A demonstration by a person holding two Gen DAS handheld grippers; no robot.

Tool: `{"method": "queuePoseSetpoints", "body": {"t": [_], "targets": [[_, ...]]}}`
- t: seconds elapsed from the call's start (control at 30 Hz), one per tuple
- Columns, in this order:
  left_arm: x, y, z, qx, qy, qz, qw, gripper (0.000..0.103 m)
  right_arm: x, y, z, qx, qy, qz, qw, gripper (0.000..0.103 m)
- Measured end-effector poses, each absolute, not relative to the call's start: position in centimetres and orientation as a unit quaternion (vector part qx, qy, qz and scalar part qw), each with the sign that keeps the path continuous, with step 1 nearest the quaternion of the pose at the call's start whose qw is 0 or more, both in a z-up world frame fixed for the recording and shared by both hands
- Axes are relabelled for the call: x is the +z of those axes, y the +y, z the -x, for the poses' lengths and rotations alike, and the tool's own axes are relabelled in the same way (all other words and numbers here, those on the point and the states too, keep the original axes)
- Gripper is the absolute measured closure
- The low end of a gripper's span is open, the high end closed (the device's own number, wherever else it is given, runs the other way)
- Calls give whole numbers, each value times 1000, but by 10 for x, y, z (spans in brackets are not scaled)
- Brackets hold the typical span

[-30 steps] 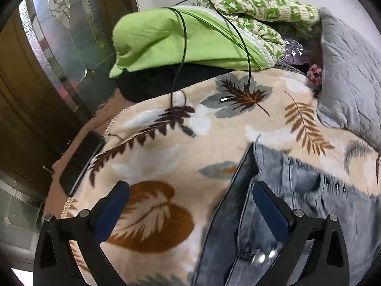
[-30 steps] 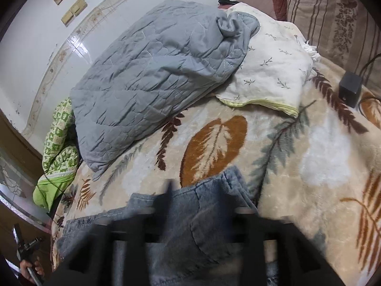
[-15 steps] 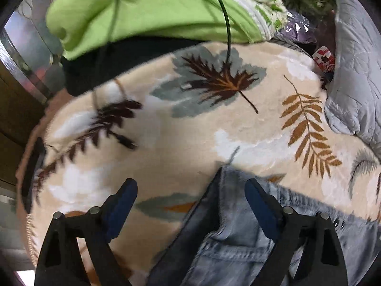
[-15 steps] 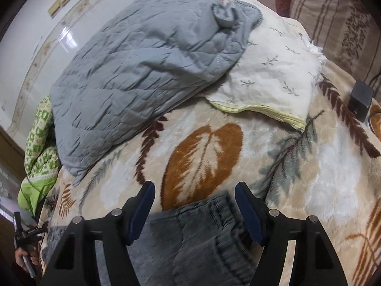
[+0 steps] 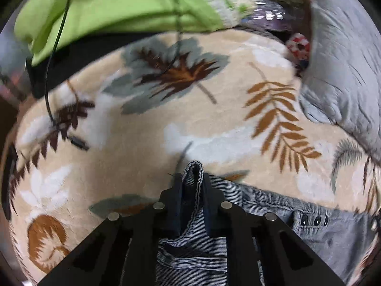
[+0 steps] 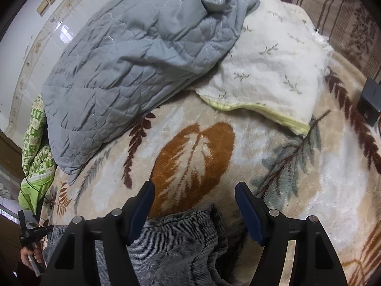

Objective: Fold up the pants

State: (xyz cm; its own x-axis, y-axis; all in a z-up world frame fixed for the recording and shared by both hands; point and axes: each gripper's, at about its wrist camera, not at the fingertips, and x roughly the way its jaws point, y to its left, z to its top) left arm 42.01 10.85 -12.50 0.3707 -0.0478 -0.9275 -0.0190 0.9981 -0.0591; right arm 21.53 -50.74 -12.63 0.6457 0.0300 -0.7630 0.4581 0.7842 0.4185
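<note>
Two handheld grippers over a bed spread with a beige leaf-print blanket [image 5: 133, 157], denim pants [image 5: 316, 224] lying flat on it.

Left gripper [image 5: 192, 186]: jaws just closed, now pinched together on the corner of the pants' waistband, a small fold of stitched denim edge poking up between the black fingers [image 5: 210, 200]. Rest of the waistband running off to the right across the blanket, three small dark buttons on it. Beyond: a thin black cable [image 5: 51, 69] trailing over the blanket from a lime-green cushion [image 5: 114, 7], and a grey quilted pillow [image 5: 343, 71] at the right edge. Left-wrist view somewhat blurred.

Right gripper [image 6: 194, 211]: jaws held wide apart, blue pads [image 6: 247, 212] clear of any cloth, nothing clamped. Bunched end of the pants [image 6: 181, 243] lying on the blanket between and below the two fingers, not pressed by either pad. Ahead: the same grey quilted pillow [image 6: 133, 57] overlapping a cream pillow [image 6: 269, 71] with small sprig prints, a dark box [image 6: 370, 97] at the far right edge. At the lower left of the right-wrist view, a hand [image 6: 32, 255] holding the handle of the other gripper.
</note>
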Motion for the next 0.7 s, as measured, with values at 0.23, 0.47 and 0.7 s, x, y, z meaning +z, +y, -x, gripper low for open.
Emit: {"method": "queuePoseSetpoints", "body": {"t": [0.23, 0.47, 0.7], "targets": [[-103, 111, -410, -24, 534, 40, 844, 90, -145, -488, -233, -116, 461, -266, 838, 31], [-89, 117, -397, -40, 522, 45, 851, 90, -149, -468, -238, -130, 504, -199, 830, 65], [-71, 119, -389, -37, 507, 58, 859, 90, -127, -471, -225, -148, 477, -198, 844, 86]]}}
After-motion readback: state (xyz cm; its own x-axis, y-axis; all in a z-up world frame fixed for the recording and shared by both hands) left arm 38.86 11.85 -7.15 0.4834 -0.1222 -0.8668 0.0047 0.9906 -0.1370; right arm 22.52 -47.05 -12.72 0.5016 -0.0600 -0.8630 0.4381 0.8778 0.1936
